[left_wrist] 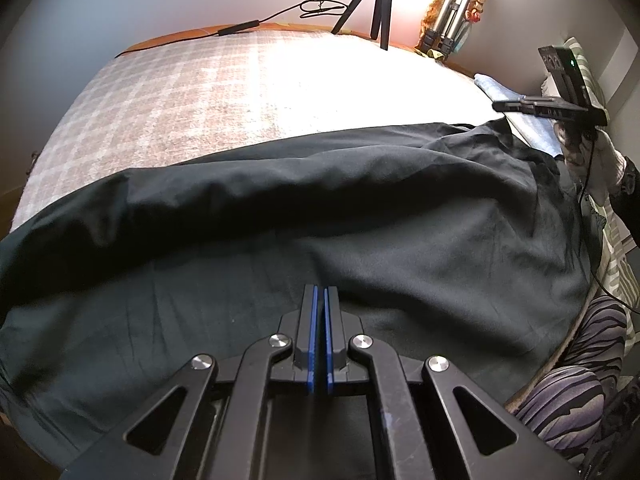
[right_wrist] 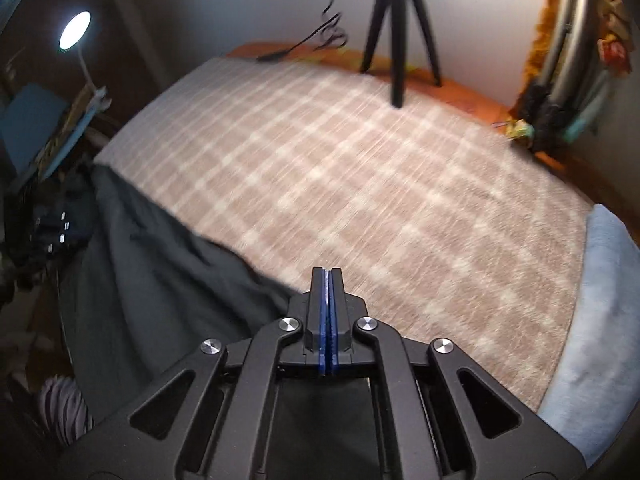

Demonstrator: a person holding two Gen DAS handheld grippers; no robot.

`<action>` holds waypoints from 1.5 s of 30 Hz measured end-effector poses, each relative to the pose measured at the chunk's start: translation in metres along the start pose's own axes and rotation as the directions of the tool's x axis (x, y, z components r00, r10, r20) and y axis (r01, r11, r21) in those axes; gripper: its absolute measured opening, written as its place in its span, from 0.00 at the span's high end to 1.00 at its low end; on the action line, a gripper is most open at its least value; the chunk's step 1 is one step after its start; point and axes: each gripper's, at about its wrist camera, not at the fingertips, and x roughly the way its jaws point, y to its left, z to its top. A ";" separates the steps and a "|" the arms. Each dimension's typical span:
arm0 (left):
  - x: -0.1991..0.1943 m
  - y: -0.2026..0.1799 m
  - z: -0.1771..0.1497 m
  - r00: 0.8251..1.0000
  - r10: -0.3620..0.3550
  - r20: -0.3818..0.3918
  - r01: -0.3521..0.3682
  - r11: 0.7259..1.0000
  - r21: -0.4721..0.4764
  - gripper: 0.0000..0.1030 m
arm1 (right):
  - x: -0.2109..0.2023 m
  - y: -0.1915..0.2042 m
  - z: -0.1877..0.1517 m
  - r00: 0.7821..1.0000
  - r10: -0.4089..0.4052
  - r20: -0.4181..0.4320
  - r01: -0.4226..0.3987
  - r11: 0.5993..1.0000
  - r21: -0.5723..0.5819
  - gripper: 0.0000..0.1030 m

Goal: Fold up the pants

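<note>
Pants (left_wrist: 320,216) across near side of blanket (left_wrist: 224,92); tripod (left_wrist: 376,4) behind; pillow (right_wrist: 596,320) at right edge.

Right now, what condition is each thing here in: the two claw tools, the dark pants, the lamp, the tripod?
left gripper: fingers nearly together, a thin gap, nothing visibly held.
right gripper: shut, pads touching, nothing visibly between them.
pants: spread across the bed, partly folded over lengthwise, wrinkled.
plaid blanket: laid flat under the pants.
lamp: switched on.
tripod: standing upright on the bed's far edge.
</note>
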 end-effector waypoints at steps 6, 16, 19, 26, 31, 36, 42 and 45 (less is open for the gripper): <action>0.000 0.000 0.000 1.000 0.000 -0.001 0.000 1.000 -0.003 0.99 | 0.014 0.009 -0.007 0.999 0.046 -0.005 -0.046 0.999 0.004 0.33; -0.002 -0.001 -0.002 1.000 0.012 0.001 -0.012 1.000 -0.006 0.99 | -0.002 -0.003 -0.006 0.988 -0.133 0.078 0.131 0.991 0.031 0.99; -0.005 0.000 -0.004 0.999 0.034 -0.001 -0.034 0.999 -0.009 0.99 | -0.003 -0.025 -0.006 0.989 -0.132 0.069 0.125 0.988 0.090 0.99; -0.027 0.025 -0.020 0.996 0.093 0.016 -0.091 0.988 -0.124 0.99 | -0.014 -0.020 -0.006 0.991 -0.120 0.063 0.115 0.990 0.083 0.76; -0.052 0.044 -0.039 0.989 0.135 0.055 -0.120 0.970 -0.213 0.99 | -0.029 0.010 -0.007 0.991 -0.088 0.103 0.083 0.995 0.055 0.45; -0.079 0.060 -0.061 0.973 0.216 0.083 -0.182 0.937 -0.299 0.99 | -0.034 0.048 0.004 0.994 -0.041 0.104 0.043 0.999 -0.011 0.38; -0.104 0.077 -0.086 0.945 0.316 0.089 -0.268 0.899 -0.346 0.99 | -0.033 0.107 0.029 0.992 0.040 0.117 -0.027 0.993 -0.116 0.34; -0.111 0.088 -0.098 0.933 0.349 0.084 -0.297 0.882 -0.367 0.99 | -0.022 0.143 0.047 0.991 0.087 0.105 -0.069 0.983 -0.168 0.32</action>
